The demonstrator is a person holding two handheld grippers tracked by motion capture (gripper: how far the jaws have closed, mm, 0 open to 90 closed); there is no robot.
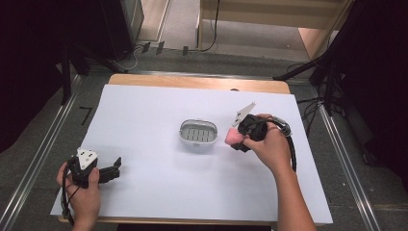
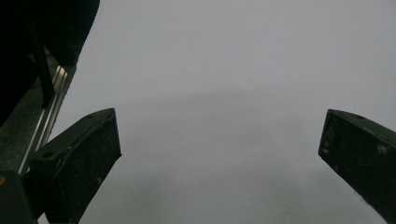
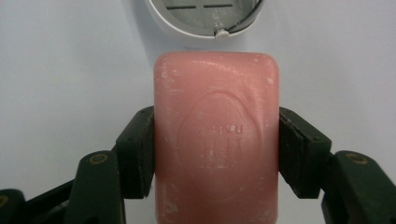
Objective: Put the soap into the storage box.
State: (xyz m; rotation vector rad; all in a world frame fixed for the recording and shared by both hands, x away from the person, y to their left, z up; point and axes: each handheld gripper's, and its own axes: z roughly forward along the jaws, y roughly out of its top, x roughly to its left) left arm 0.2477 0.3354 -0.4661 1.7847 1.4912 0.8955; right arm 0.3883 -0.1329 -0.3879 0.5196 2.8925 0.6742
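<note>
Clearly pinched between the right gripper's (image 3: 216,140) pads, the pink soap bar (image 3: 216,135) is rounded and scuffed white, just short of the grey soap dish (image 3: 205,18). Its embossed oval lettering looks upside down, perhaps "FA", but is hard to read. Well apart, the left gripper (image 2: 219,154) stands spread over bare white paper (image 2: 233,70).

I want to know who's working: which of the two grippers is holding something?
The right gripper: its jaws pinch the pink soap by the dish. The left gripper is open and empty.

Pink soap bar (image 3: 216,140), grey-white slotted soap dish (image 1: 197,133), white table cover (image 1: 144,115).
</note>
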